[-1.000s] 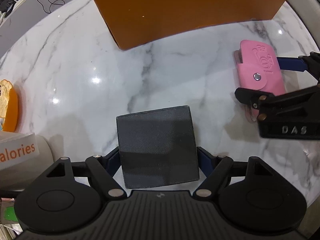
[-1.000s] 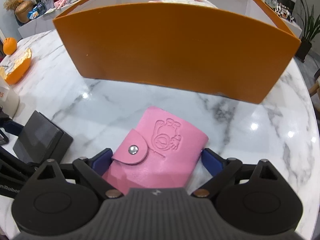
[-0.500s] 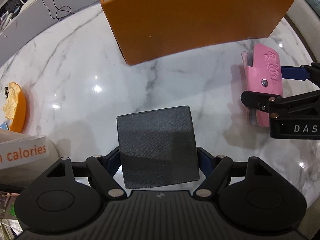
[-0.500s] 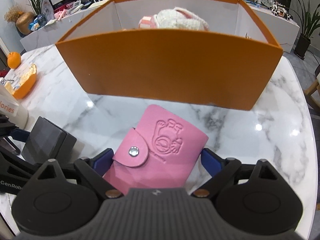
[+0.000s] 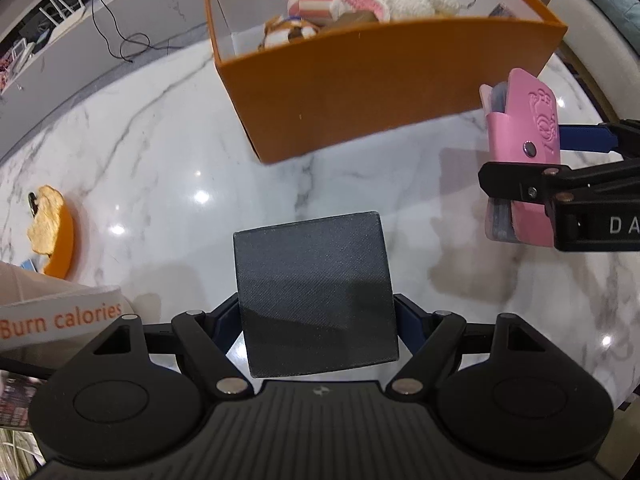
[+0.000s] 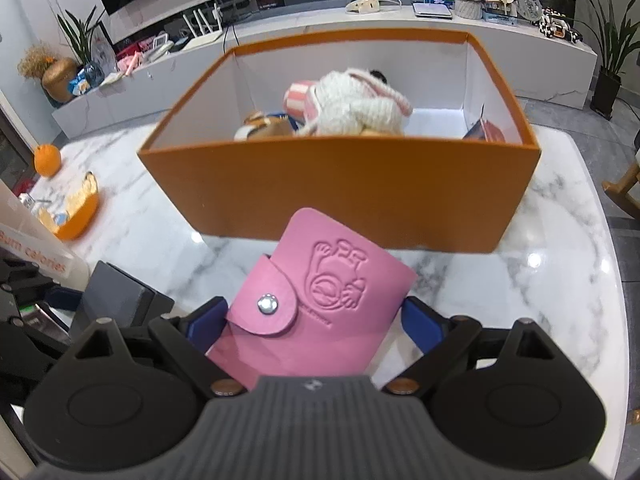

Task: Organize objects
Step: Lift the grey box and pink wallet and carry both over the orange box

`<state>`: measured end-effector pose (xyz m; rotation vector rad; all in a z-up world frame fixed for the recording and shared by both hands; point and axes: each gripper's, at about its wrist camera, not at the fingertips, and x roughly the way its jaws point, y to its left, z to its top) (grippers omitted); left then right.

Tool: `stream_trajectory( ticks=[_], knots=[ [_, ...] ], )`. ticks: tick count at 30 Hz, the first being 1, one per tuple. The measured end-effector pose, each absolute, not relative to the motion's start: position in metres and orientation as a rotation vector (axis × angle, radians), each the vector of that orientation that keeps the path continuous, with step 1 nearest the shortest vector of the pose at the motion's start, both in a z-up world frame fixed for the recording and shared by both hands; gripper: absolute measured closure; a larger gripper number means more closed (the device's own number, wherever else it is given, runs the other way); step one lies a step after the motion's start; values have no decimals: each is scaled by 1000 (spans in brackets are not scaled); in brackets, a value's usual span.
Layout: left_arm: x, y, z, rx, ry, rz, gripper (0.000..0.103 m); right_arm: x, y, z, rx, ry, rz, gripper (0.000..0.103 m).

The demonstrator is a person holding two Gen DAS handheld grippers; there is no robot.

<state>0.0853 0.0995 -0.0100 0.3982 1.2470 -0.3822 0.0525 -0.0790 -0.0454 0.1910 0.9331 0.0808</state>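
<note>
With the left claw (image 5: 318,320) clamped on the dark box (image 5: 314,292) and the right claw (image 6: 316,320) gripping the pink wallet (image 6: 316,300), both above the worktop (image 5: 168,168), clear the orange box's (image 6: 340,188) near wall, then release inside beside the toys.

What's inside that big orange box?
Inside the orange box: a white knitted plush toy, a pink-striped piece, a small brown-and-white toy and a card corner. The front wall hides whatever lies lower.
</note>
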Motion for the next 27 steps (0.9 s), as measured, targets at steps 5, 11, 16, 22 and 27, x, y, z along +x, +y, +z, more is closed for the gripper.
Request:
stream_trajectory(
  ticks=[5, 11, 16, 22, 27],
  knots=[
    [88, 100, 19, 365, 1177, -377, 13, 55, -89, -26, 230, 893, 87, 10],
    [94, 90, 56, 347, 1097, -389, 13, 56, -111, 5, 290, 824, 75, 10],
    [106, 75, 80, 359, 1049, -406, 13, 59, -131, 27, 340, 777, 56, 10],
    [131, 55, 94, 342, 1015, -427, 13, 68, -149, 49, 366, 699, 48, 15],
    [157, 42, 88, 318, 1008, -421, 13, 86, -165, 50, 378, 650, 30, 15]
  ],
)
